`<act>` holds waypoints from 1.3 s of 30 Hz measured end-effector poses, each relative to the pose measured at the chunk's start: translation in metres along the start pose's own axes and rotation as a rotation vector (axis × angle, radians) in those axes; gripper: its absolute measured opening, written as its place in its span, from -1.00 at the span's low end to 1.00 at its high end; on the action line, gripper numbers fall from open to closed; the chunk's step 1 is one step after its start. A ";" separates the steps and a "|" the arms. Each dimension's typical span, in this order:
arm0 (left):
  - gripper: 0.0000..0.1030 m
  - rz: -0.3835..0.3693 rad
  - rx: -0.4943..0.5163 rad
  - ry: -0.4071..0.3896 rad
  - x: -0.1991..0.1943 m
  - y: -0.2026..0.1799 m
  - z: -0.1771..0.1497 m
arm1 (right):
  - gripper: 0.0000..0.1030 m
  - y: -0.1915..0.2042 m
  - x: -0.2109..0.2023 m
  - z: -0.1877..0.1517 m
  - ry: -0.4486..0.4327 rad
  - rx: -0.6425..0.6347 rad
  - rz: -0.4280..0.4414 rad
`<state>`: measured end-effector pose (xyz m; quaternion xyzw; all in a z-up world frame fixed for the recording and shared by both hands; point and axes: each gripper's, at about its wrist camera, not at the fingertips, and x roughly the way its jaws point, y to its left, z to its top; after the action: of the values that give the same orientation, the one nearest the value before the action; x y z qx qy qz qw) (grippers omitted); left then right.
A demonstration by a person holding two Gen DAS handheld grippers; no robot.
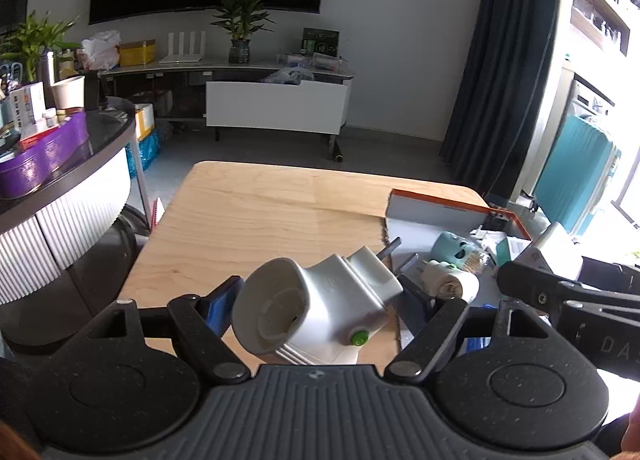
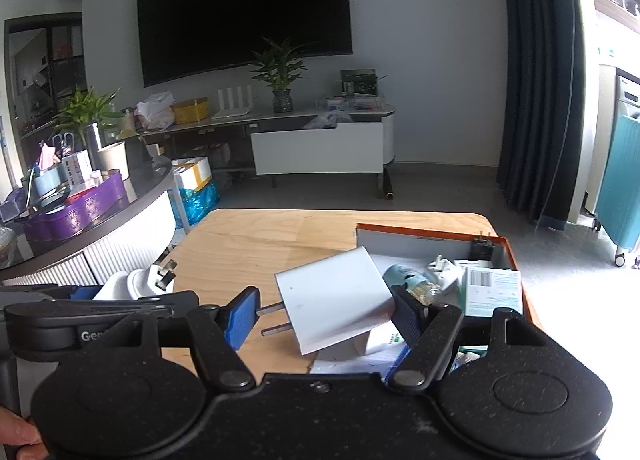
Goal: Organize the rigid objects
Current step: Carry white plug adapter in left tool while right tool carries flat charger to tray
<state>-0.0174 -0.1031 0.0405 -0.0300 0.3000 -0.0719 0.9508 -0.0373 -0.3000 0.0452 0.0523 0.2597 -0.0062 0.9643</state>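
Both carry plugs toward the orange box (image 2: 516, 260): left gripper (image 1: 320, 300) jaws pinch the socket adapter (image 1: 320, 308), right gripper (image 2: 326, 310) jaws pinch the white charger (image 2: 332, 296); next, lowering each inside.

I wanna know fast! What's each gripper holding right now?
Left gripper: shut on the white plastic lamp-socket plug adapter.
Right gripper: shut on the white square wall charger.

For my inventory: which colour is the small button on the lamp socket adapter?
Green button on the white adapter; left wrist view shows it best.
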 end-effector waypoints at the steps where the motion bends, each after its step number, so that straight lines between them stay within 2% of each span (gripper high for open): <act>1: 0.58 -0.002 0.004 0.000 0.000 -0.002 0.000 | 0.63 -0.002 0.000 0.000 -0.001 0.004 -0.004; 23: 0.58 -0.064 0.057 -0.010 0.014 -0.031 0.008 | 0.63 -0.026 -0.005 0.004 -0.026 0.040 -0.071; 39: 0.58 -0.128 0.096 0.003 0.026 -0.059 0.010 | 0.63 -0.060 -0.011 0.002 -0.035 0.088 -0.136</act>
<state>0.0023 -0.1652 0.0403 -0.0032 0.2951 -0.1468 0.9441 -0.0485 -0.3603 0.0464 0.0770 0.2454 -0.0840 0.9627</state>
